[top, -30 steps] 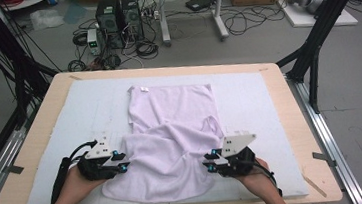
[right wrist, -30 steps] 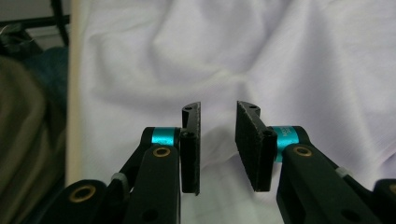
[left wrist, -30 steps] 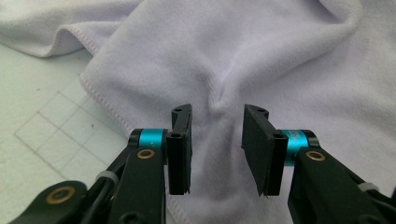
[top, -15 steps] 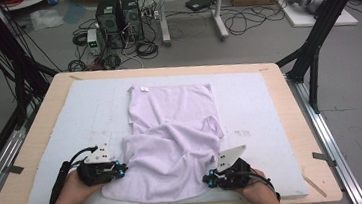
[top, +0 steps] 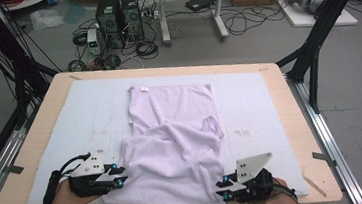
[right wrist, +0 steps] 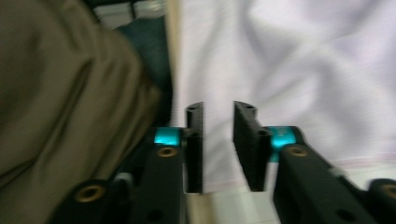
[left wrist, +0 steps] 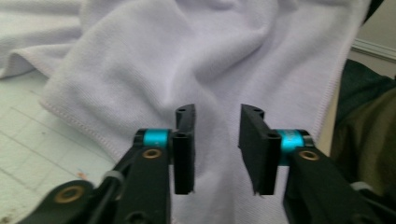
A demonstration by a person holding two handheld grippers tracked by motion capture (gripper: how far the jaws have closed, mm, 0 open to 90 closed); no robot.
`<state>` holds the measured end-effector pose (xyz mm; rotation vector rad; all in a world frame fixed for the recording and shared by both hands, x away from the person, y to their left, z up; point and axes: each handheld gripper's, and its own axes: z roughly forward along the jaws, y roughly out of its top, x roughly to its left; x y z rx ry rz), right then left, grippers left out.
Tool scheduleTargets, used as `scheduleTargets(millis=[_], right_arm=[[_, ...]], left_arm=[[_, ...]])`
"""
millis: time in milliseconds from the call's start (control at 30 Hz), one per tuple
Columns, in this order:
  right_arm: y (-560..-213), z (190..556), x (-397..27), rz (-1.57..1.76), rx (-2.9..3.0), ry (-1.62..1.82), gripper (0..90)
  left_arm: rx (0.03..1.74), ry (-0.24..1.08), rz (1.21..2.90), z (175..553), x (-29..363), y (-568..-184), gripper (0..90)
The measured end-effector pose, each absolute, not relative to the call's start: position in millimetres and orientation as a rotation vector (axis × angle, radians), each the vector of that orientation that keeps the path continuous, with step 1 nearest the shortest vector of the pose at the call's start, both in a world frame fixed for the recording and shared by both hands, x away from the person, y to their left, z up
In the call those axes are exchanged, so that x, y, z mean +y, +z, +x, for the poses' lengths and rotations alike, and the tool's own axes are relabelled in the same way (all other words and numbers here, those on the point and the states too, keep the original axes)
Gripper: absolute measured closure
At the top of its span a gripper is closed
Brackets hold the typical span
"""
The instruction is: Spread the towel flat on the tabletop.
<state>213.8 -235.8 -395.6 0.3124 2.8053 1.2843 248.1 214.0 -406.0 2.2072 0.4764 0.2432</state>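
In the left gripper view the jaws of the left gripper stand apart with a clear gap, the lilac towel lying past and beneath them, nothing pinched; they have just been opening after a brief closing. The right gripper shows the same in its own view: jaws parted, just reopened, cloth behind the gap but not clamped; that picture is blurred, so whether the tips brush the hem I cannot tell. Outward, the high view sets the left gripper at the towel's near left edge and the right gripper at its near right corner; the near half is rumpled and folded over, hiding what lies under it; the far half lies flat on the white mat covering the worktop; both hands are cut off by the bottom edge.
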Motion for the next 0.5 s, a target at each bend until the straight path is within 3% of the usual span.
scheduleTargets(millis=[233, 300, 400, 500], right_arm=[[-416.3, 251.5, -215.4, 0.38, 2.753, 1.222, 59.0], [-426.1, 259.6, -207.6, 0.388, 2.759, 1.18, 59.8], [-440.3, 266.3, -199.4, 0.411, 2.796, 1.114, 66.3], [-442.2, 264.6, -201.7, 0.384, 2.814, 1.184, 87.3]], left_arm=[[0.515, 0.238, 2.274, 275.1, 204.6, -428.7, 61.0], [0.496, 0.2, 2.306, 279.0, 198.6, -438.0, 65.5], [0.501, 0.191, 2.275, 276.4, 195.3, -440.1, 83.8], [0.501, 0.196, 2.286, 271.4, 195.2, -438.6, 86.7]])
